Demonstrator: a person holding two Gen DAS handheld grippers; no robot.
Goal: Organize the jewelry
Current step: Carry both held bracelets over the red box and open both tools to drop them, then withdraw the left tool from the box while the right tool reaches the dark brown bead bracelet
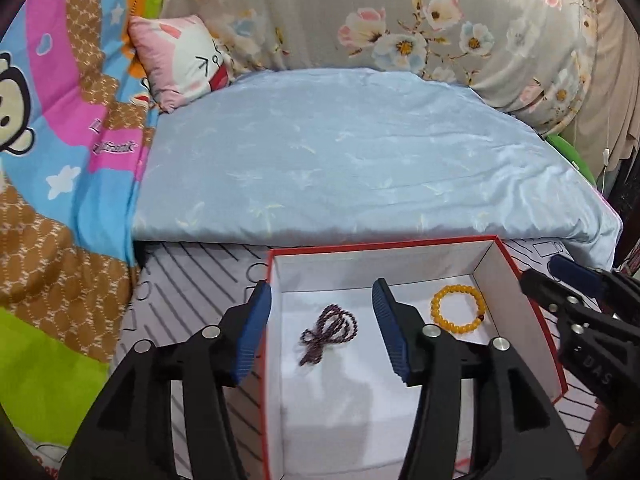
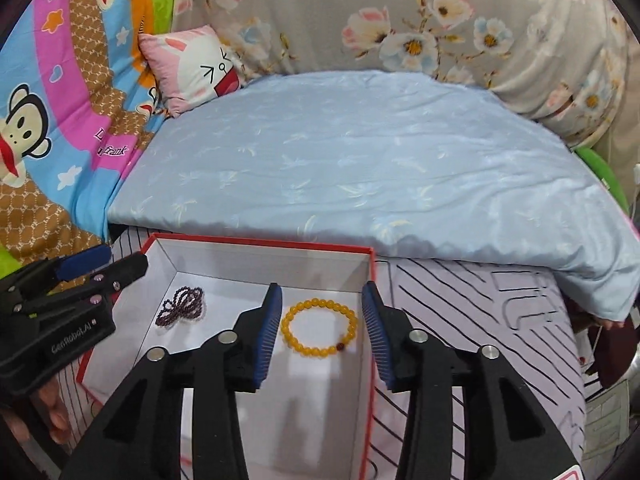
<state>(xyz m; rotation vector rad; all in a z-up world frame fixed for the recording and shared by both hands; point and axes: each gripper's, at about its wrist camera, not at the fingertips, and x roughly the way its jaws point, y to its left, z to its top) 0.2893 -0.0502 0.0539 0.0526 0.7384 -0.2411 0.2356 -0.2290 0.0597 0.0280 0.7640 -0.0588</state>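
Both grippers hung over the box (image 1: 516, 280) with jaws apart, holding nothing. The left gripper (image 1: 322, 312) stood above the dark beads (image 1: 326, 330) near the box's left wall; the right gripper (image 2: 320, 310) above the yellow bracelet (image 2: 319, 327) near its right wall.

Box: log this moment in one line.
box: open | dark beads: inside | yellow bracelet: inside | left gripper: open | right gripper: open
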